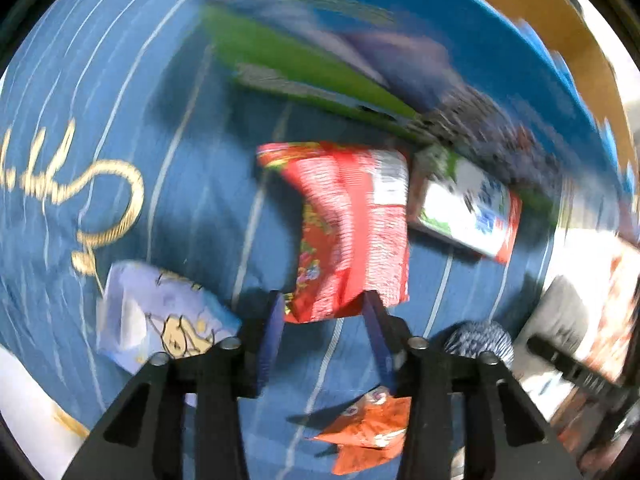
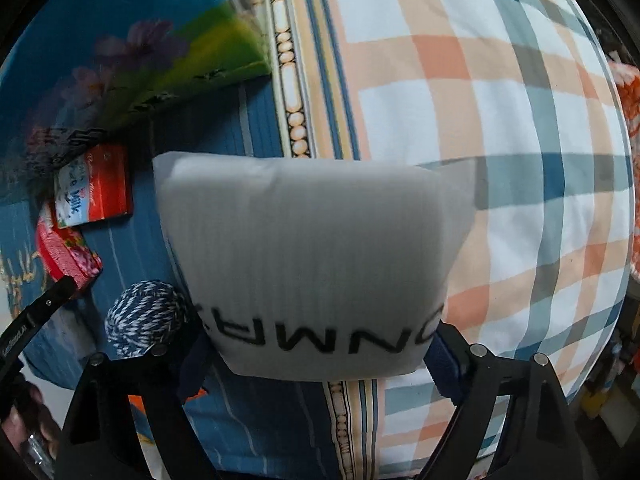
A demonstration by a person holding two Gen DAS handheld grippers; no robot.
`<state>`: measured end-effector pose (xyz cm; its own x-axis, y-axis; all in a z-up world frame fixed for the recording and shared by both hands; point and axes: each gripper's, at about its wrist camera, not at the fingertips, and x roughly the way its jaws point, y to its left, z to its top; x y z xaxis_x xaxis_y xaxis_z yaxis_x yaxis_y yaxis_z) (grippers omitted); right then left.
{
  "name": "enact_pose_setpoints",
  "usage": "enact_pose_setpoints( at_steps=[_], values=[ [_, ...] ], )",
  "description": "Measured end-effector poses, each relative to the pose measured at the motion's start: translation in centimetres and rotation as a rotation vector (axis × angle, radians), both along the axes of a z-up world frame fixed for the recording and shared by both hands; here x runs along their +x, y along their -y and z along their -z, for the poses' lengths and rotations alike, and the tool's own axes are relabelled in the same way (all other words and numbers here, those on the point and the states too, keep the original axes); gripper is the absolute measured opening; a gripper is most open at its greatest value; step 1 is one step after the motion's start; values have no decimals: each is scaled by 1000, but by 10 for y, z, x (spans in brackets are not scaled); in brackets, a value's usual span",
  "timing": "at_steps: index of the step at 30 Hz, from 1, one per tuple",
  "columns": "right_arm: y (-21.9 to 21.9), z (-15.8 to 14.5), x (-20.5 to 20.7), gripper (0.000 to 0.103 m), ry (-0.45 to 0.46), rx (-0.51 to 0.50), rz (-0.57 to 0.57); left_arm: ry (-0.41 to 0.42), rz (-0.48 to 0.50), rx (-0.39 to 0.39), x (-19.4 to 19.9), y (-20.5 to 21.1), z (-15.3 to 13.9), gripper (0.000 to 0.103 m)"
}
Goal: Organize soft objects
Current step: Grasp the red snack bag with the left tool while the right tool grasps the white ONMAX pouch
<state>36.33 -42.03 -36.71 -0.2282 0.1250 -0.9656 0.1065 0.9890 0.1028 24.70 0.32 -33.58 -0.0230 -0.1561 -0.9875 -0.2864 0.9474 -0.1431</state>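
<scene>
My left gripper is shut on the lower edge of a red snack packet and holds it above the blue bedsheet; the view is motion-blurred. The packet also shows in the right wrist view. My right gripper is shut on a white soft pouch with black lettering, held above the bed beside a plaid pillow. A blue-and-white yarn ball lies just left of the pouch and shows in the left wrist view.
A red-and-white milk carton lies right of the red packet. A lilac cartoon tissue pack and an orange packet lie on the sheet. A green floral fabric lies beyond. The bed edge is at lower left.
</scene>
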Motion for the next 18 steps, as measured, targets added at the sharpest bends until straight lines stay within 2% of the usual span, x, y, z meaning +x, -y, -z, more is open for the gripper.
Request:
enact_pose_setpoints(
  at_steps=[2,4,6,8,9,10,12,14,18],
  values=[
    [8,-2,4,91,20,1,17,9,-106,-46,1,-13,-4,56],
    [11,-8,13,91,29,6,36,26,-170,-86,6,-21,-7,61],
    [11,-7,25,91,26,8,51,26,-171,-89,15,-21,-7,62],
    [10,-9,36,91,20,9,56,9,-121,-65,31,-18,-4,62],
    [11,-10,44,91,15,5,61,-4,-78,-42,37,-10,-1,65],
    [8,-9,51,93,11,-7,65,-13,-40,-17,34,-8,14,66],
    [-1,-10,52,94,12,-31,56,-18,34,12,51,6,14,65],
    [-11,-6,64,94,8,-64,40,-13,77,41,57,18,15,56],
    [-22,2,81,86,-22,-122,11,5,138,61,58,30,13,51]
  ],
)
